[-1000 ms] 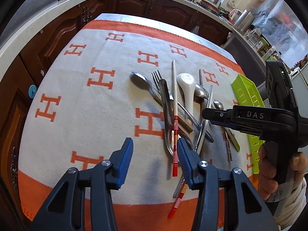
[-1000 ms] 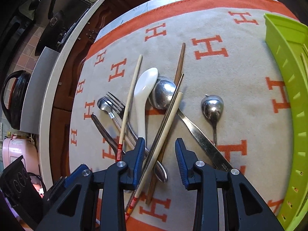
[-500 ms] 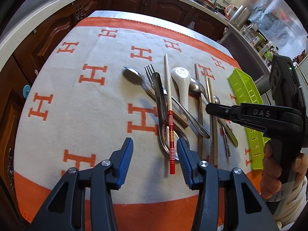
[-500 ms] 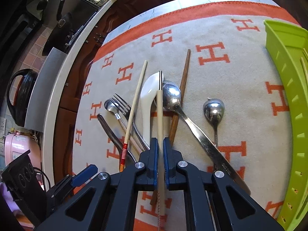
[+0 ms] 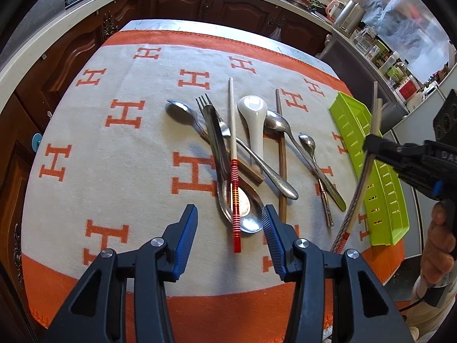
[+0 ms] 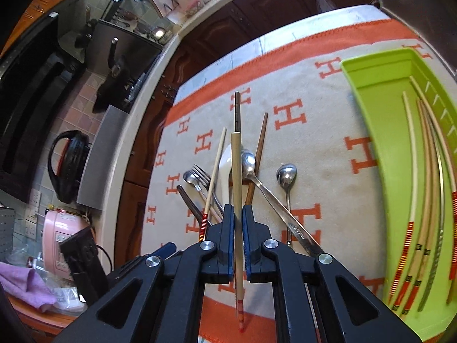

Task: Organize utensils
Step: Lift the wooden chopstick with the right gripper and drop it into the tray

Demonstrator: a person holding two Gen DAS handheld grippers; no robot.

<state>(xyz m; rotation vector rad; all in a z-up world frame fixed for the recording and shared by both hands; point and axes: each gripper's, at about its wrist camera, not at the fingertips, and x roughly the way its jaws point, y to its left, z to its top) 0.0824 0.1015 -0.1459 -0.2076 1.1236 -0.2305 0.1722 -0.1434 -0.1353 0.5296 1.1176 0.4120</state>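
My right gripper (image 6: pixel 236 220) is shut on two chopsticks (image 6: pixel 236 171), a pale one and a metal one, held above the cloth; they also show in the left wrist view (image 5: pixel 360 177) in front of the green tray (image 5: pixel 385 177). My left gripper (image 5: pixel 230 228) is open and empty, low over the near end of a red-banded chopstick (image 5: pixel 233 171). On the cloth lie a white ceramic spoon (image 5: pixel 252 125), a fork (image 5: pixel 211 114), a brown chopstick (image 5: pixel 281 154) and several metal spoons.
The green tray (image 6: pixel 371 120) at the right holds several chopsticks (image 6: pixel 422 200). The orange-and-cream cloth (image 5: pixel 114 157) covers the table. Dark wooden cabinets and a counter with kitchen items surround it.
My right gripper shut on the two chopsticks, lifted them off the pile and moved right towards the green tray. My left gripper stayed open near the red-banded chopstick.
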